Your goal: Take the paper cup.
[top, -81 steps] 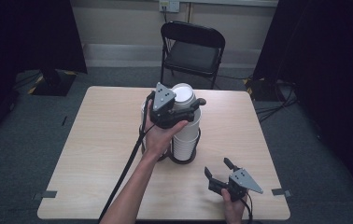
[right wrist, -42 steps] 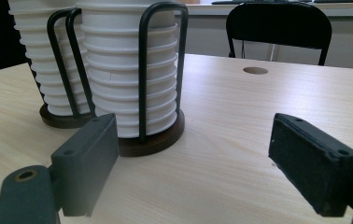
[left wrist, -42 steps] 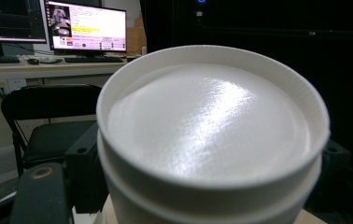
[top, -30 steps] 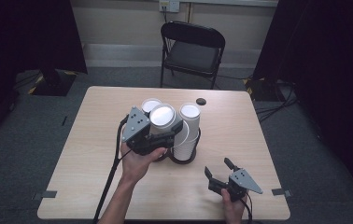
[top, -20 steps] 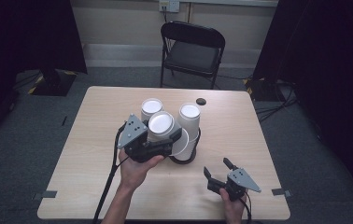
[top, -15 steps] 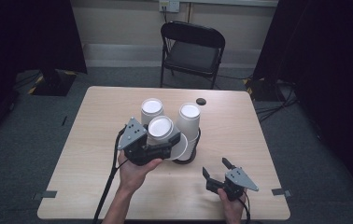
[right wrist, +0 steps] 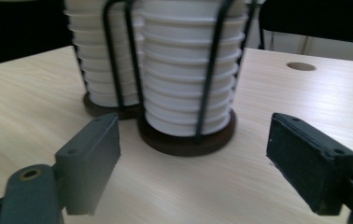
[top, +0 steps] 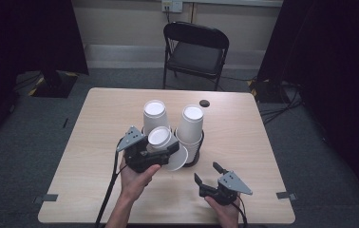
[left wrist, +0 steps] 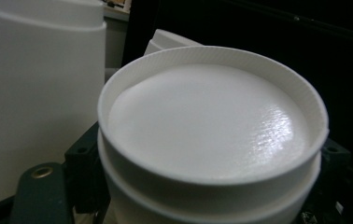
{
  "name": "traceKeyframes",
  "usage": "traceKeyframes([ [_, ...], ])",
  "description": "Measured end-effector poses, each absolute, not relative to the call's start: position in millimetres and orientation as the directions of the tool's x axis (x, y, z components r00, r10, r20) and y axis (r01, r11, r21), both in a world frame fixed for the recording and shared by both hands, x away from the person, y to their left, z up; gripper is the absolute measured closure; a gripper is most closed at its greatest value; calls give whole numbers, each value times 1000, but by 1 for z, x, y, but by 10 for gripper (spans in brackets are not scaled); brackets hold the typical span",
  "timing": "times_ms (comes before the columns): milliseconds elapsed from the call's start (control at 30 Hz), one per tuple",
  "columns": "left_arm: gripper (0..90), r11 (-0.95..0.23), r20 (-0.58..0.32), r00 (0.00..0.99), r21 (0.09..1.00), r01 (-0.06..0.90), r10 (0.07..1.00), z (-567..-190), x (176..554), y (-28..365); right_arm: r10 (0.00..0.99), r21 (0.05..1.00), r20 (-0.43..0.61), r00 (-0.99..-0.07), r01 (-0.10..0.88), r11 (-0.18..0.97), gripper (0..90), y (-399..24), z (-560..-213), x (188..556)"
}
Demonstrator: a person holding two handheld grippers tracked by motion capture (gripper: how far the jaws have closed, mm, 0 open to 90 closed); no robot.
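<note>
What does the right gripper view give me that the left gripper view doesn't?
Right gripper view alone: the dark round bases and black wire uprights of the cup holder, bare tabletop, and the right gripper with its jaws wide apart and nothing between them. Left gripper view alone: the upturned bottom of the cup held in the left gripper's jaws. Both: stacked white cups.

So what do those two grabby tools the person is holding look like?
Each tool is black, with two chunky flat jaws. The left tool and the right tool each carry a grey three-cornered plate on top. A black cable trails back from the left tool along the forearm. The forearms are bare, with no sleeves in view.
</note>
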State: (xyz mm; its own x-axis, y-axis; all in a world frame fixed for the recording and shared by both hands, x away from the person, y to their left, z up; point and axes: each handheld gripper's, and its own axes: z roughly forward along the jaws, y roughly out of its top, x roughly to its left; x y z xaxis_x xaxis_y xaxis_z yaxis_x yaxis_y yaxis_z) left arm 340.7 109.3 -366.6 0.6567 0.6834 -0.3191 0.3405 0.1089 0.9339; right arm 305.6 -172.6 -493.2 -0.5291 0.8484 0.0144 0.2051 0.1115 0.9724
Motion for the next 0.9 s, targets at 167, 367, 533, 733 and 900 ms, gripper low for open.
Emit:
traceKeyframes([
  [167,212,117,-352,639,918,380,684,-375,337,113,851,974,10,-526,197,110,228,-163,-491,301],
  [367,213,153,-424,631,886,438,649,-392,334,120,815,979,33,-578,181,89,296,-153,-487,296],
  [533,214,196,-483,621,859,474,617,-406,329,125,766,985,24,-642,146,92,392,-146,-485,292],
  [733,214,259,-566,603,813,521,562,-417,323,128,724,993,29,-689,103,59,423,-142,-481,286],
  [900,214,312,-633,593,768,559,497,-422,322,133,700,998,7,-714,48,40,472,-140,-476,285],
])
